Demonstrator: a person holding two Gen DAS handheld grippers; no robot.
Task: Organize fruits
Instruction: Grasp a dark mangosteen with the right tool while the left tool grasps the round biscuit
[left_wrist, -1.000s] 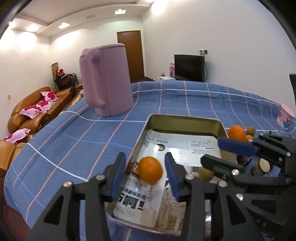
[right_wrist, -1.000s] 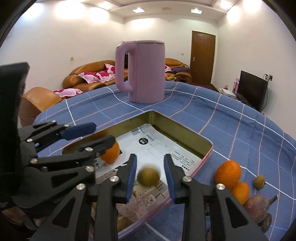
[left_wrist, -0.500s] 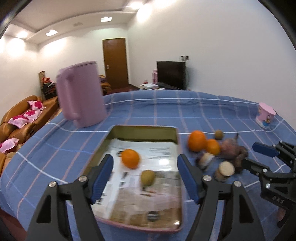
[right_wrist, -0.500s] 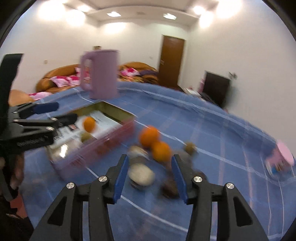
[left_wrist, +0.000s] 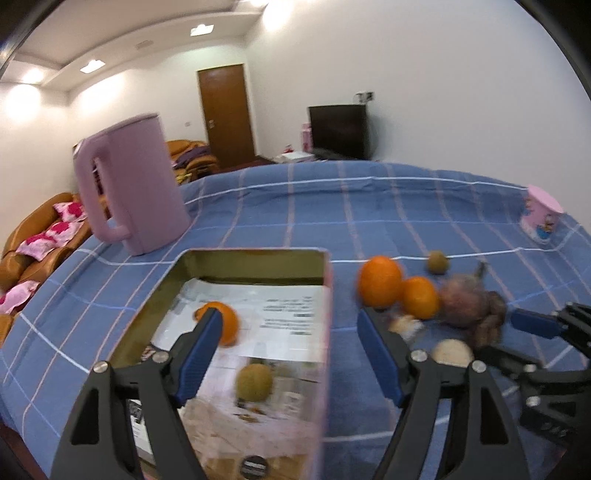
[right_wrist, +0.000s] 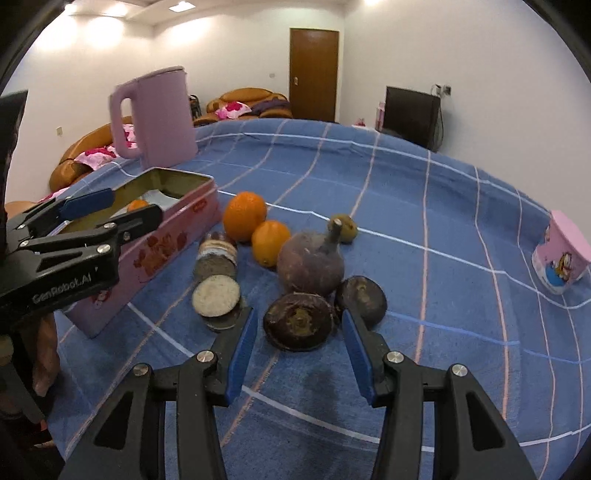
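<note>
Left gripper: your jaws are spreading with nothing between the pads; they hang over the near right wall of the tin.
Right gripper: your jaws stand apart and empty, low over the cloth, framing the dark round fruit without touching it.
Already in the tin: one small orange and one brownish-green fruit, lying on printed paper.
Still on the tablecloth: a large orange, a smaller orange, a big purplish fruit with a stalk, another dark one, a small green fruit.
Non-fruit nearby: a jar lying on its side and a round lid, just beside your target.
Risk: the dark fruits touch one another, so closing off-centre would likely nudge a neighbour and set it rolling.
Risk: your left finger sits close to the lid and may catch it.
Risk: both grippers work near the tin wall and could collide.
</note>
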